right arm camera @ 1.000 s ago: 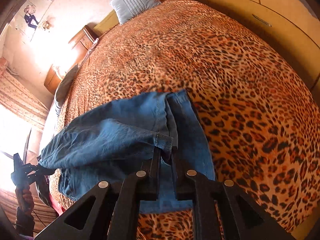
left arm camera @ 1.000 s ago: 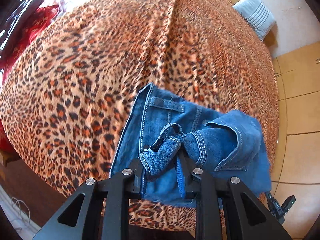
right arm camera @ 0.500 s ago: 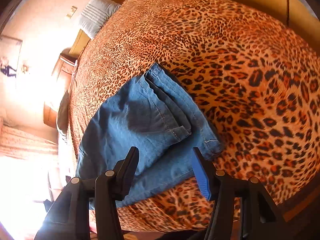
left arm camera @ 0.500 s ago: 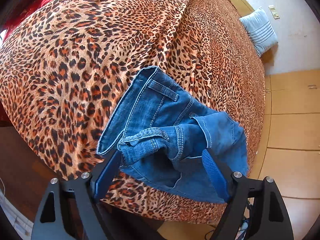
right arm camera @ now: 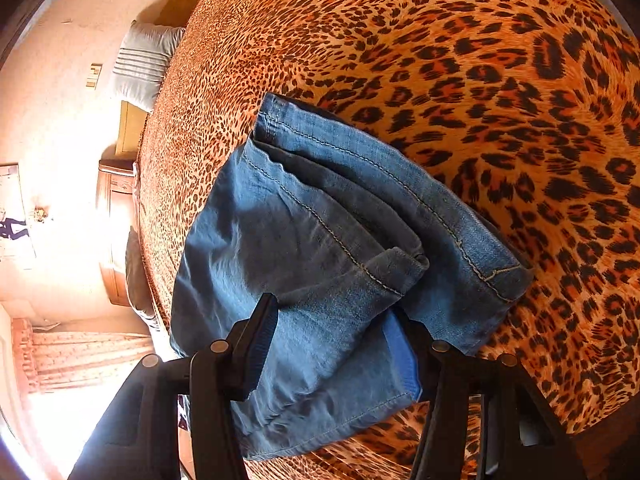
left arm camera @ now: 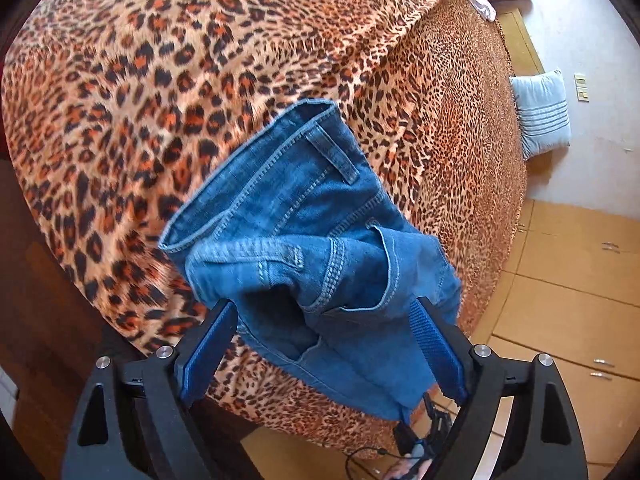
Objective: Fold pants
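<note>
Denim, a folded pair of blue jeans [left arm camera: 312, 248], lies in a compact bundle on the leopard-print bedspread [left arm camera: 168, 80], close to the bed's near edge. Its waistband and belt loop are on the left gripper's side, the stitched leg hems [right arm camera: 460, 264] on the right gripper's.

At the waistband end the left gripper [left arm camera: 324, 344] has its black jaws spread wide, blue pads facing inward on either side of the cloth. Nothing is pinched between them. The right gripper [right arm camera: 332, 340] at the hem end is likewise parted, one finger at each side of the top folded layer, with no hold on the fabric.

At the far end of the bed a pale grey striped cushion [right arm camera: 140, 64] leans against the wall. Next to it stands a brown wooden bedside cabinet [right arm camera: 116, 236]. Beyond the bed's far side are tan wooden cupboard doors [left arm camera: 568, 280].
</note>
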